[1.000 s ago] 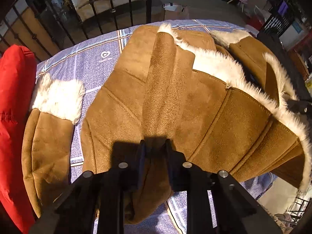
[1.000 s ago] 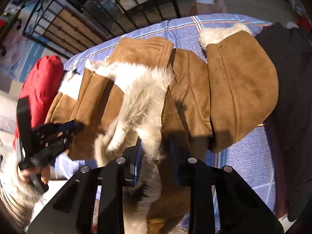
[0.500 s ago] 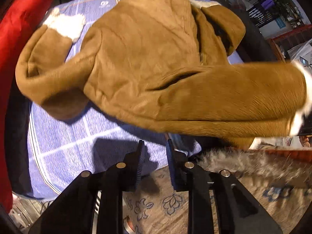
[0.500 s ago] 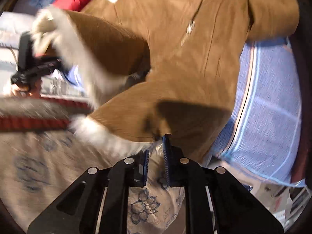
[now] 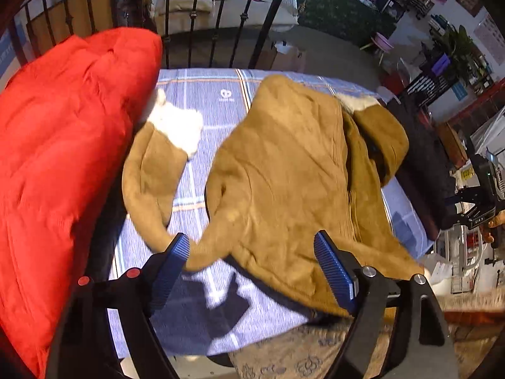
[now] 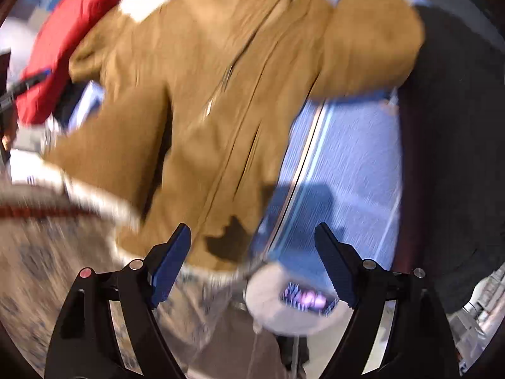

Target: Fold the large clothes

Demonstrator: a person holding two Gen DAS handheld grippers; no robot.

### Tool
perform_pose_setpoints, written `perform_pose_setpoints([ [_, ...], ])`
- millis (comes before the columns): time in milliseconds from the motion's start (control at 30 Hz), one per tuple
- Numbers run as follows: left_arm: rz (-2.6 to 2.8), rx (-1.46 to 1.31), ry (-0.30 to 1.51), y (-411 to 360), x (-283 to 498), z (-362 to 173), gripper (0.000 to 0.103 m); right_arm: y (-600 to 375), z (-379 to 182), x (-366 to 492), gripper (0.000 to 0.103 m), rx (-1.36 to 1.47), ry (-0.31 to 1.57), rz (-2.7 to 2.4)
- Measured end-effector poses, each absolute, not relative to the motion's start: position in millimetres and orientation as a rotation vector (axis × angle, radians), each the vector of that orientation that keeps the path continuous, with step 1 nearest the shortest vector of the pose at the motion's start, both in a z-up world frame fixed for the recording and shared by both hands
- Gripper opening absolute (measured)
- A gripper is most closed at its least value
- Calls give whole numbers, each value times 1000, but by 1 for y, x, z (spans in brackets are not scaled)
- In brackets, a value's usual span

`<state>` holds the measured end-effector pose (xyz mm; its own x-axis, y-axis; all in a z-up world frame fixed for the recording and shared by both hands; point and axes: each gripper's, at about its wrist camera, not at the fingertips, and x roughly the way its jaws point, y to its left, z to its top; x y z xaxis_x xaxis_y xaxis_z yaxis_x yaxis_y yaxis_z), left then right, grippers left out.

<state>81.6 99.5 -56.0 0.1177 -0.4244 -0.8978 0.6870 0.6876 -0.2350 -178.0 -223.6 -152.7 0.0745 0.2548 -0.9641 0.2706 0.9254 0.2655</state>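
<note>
A brown suede coat (image 5: pixel 293 170) with white fur trim lies suede side up on the blue checked sheet (image 5: pixel 205 94). One sleeve with a white fur cuff (image 5: pixel 176 126) reaches left toward the red jacket. My left gripper (image 5: pixel 252 262) hangs above the coat's near hem, its jaws opening, and the pads press on nothing. The right wrist view is blurred. It shows the same coat (image 6: pixel 214 94) across the sheet (image 6: pixel 347 158). My right gripper (image 6: pixel 252 259) is above the coat's near edge, its jaws opening too, with nothing gripped.
A puffy red jacket (image 5: pixel 63 145) is piled at the left edge of the table. A black garment (image 5: pixel 419 164) lies along the right side. A black iron railing (image 5: pixel 221 15) stands behind. A patterned rug (image 5: pixel 315 353) covers the floor below the near edge.
Both grippers were shut on the coat's fur-lined front. They swung it over, so the suede back now faces up. Both jaws have since opened and let go.
</note>
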Motion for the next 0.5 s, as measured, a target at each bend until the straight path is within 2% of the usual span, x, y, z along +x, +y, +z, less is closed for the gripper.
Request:
perform_pose_setpoints([
  [200,-891,286,1214,11,146,-81,85,-282,-141,-80,80,458,1283,-109],
  [500,-833,308,1404,-70,214,-167,86,-310,-183,52,80,245,1339,-131],
])
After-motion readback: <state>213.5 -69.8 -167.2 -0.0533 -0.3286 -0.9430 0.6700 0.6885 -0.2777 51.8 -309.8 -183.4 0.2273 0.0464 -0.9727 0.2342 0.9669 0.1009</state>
